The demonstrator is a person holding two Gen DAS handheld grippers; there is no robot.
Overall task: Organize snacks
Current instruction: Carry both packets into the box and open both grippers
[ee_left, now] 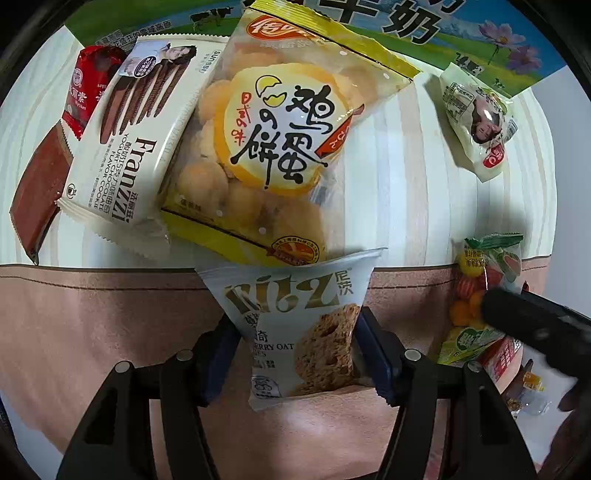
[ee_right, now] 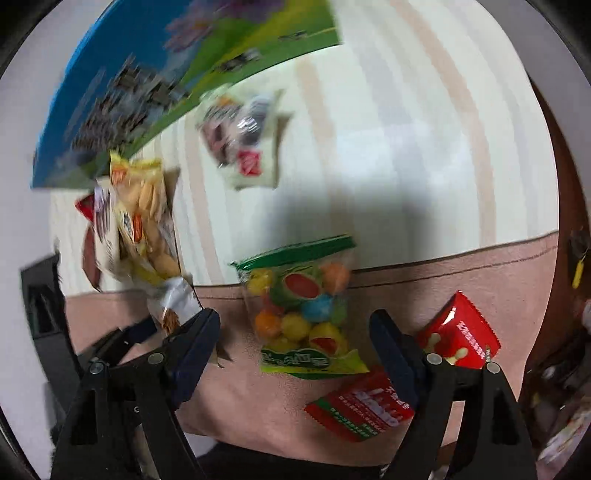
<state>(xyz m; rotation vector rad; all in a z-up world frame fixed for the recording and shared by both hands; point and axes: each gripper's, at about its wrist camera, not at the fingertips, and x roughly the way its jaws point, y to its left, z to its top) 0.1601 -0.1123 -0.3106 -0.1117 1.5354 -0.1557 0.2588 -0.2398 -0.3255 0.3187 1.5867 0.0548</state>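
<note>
My left gripper point(ee_left: 295, 343) is shut on a white Ritz oat cookie packet point(ee_left: 295, 325), held over the pink cloth near the edge of the striped mat. Just beyond it lie a yellow egg biscuit bag point(ee_left: 273, 147), a white Franzzi cookie pack point(ee_left: 133, 140), a red packet point(ee_left: 88, 88) and a brown bar point(ee_left: 40, 184). My right gripper point(ee_right: 295, 339) is open above a clear bag of coloured gum balls point(ee_right: 299, 310) with a green top. Two red packets point(ee_right: 461, 336) point(ee_right: 362, 410) lie by its right finger. The right wrist view is blurred.
A blue and green milk carton box point(ee_left: 406, 29) stands at the back of the striped mat point(ee_left: 406, 192). A small white packet point(ee_left: 476, 122) lies on the mat at the right; it also shows in the right wrist view point(ee_right: 243, 144). The pink cloth point(ee_left: 92, 325) covers the near side.
</note>
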